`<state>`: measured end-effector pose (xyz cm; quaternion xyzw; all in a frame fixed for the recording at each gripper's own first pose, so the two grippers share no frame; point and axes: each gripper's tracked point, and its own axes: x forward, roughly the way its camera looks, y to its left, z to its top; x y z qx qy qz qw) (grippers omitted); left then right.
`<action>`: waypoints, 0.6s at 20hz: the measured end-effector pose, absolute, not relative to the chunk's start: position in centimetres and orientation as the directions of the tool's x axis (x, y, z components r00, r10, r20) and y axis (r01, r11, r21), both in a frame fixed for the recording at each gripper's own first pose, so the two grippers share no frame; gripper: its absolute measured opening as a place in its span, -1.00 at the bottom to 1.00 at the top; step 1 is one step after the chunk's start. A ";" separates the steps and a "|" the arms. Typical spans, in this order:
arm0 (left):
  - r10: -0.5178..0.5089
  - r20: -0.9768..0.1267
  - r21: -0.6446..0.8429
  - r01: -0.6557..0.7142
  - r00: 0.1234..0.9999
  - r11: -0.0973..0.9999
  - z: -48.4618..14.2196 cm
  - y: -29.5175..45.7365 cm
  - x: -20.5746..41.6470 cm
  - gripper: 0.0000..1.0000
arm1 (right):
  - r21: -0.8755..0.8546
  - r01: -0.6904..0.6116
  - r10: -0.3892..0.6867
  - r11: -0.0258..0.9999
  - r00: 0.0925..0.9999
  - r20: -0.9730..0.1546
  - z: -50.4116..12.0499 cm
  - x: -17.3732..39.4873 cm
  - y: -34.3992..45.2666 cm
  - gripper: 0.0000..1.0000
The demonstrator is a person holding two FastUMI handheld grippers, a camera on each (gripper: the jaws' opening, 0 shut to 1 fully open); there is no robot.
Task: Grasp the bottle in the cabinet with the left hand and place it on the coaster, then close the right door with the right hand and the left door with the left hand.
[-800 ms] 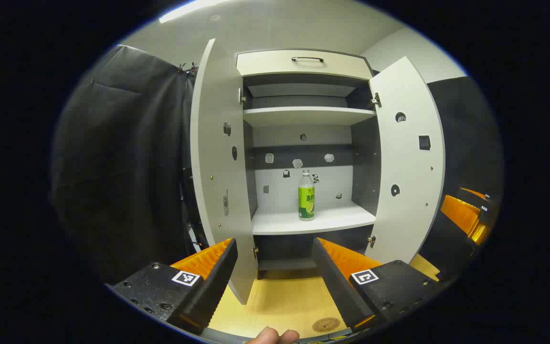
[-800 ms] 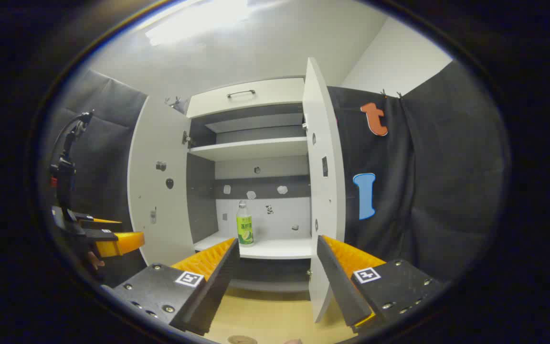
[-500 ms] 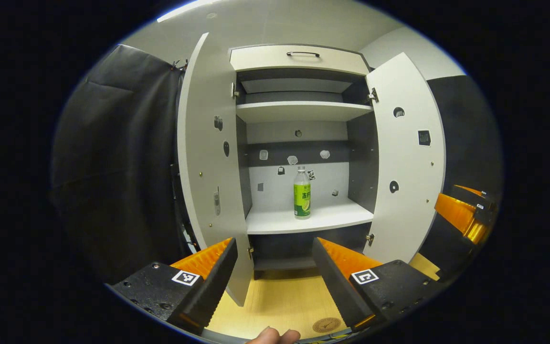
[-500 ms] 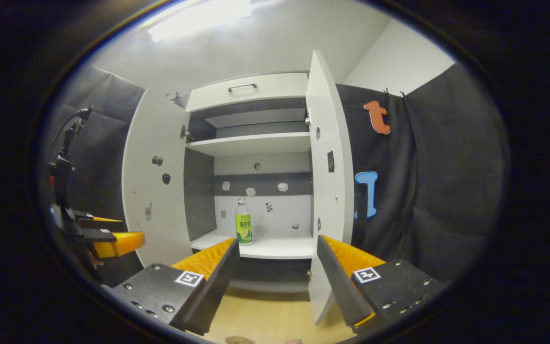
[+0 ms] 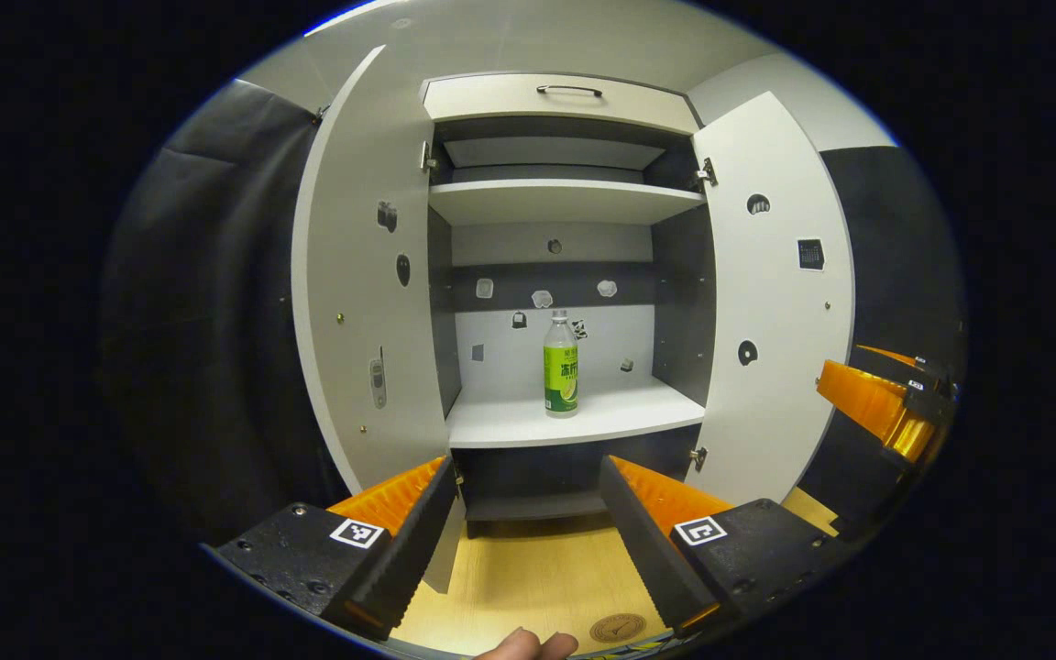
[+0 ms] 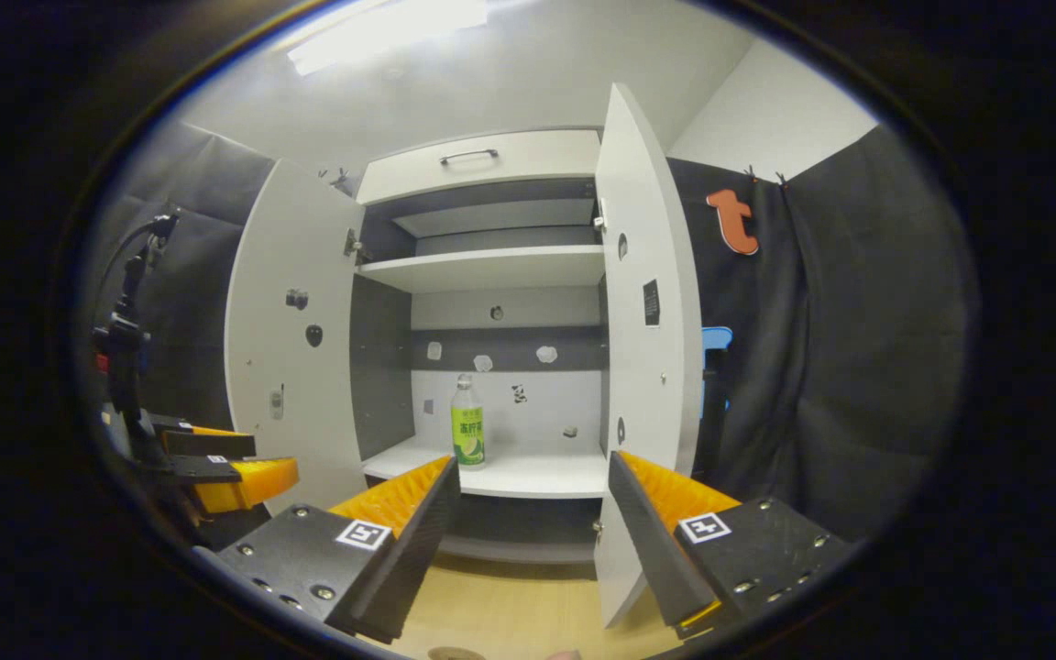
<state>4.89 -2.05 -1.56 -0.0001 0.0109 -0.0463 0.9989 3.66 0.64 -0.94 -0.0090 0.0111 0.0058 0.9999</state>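
In the left gripper view the left gripper (image 5: pixel 528 495) gapes wide and empty before the cabinet (image 5: pixel 565 92), bottle (image 5: pixel 561 365) upright far back on the shelf (image 5: pixel 510 426), coaster (image 5: pixel 618 628) near on the table (image 5: pixel 528 577), while the right gripper view has the right gripper (image 6: pixel 533 500) spread apart too, holding nothing, beside the right door (image 6: pixel 647 275), bottle (image 6: pixel 467 422) on the shelf left of it.

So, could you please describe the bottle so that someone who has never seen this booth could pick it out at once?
Find the tall white cabinet with both doors swung open. On its lower white shelf, under the dark band across the back wall, the bottle stands upright and alone. It is clear plastic with a white cap and a bright green label, the only coloured thing inside the cabinet.
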 end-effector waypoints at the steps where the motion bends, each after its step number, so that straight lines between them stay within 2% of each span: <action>1: -0.098 -0.026 0.001 0.098 0.995 0.995 -1.7 -2.2 5.4 0.99 | -0.019 -0.011 0.010 1.000 1.000 -0.021 -1.0 3.6 0.7 0.97; 3: -0.105 -0.021 0.001 0.105 0.994 0.994 -1.7 -2.3 6.3 0.98 | -0.025 -0.010 0.009 1.000 1.000 -0.025 -1.1 3.8 1.0 0.97; 4: -0.107 -0.017 -0.001 0.107 0.994 0.994 -1.5 -2.4 6.8 0.98 | -0.028 -0.010 0.009 1.000 1.000 -0.029 -1.1 4.1 1.2 0.87; 5: -0.113 -0.015 -0.004 0.113 0.994 0.994 -1.5 -2.6 7.3 0.98 | -0.030 -0.008 0.007 1.000 0.999 -0.035 -1.2 4.3 1.2 0.97; 10: -0.139 -0.024 -0.002 0.139 0.990 0.990 -1.7 -3.7 11.0 0.99 | -0.040 0.024 -0.026 0.999 0.999 -0.036 -1.0 5.0 0.4 0.97; 11: -0.141 -0.024 -0.002 0.141 0.990 0.990 -1.7 -4.0 11.8 0.98 | -0.043 0.032 -0.034 0.999 0.999 -0.042 -1.1 5.2 0.1 0.87; 12: -0.141 -0.022 -0.001 0.141 0.990 0.990 -1.5 -4.2 12.8 0.98 | -0.045 0.041 -0.043 0.998 0.998 -0.045 -1.1 5.3 -0.3 0.97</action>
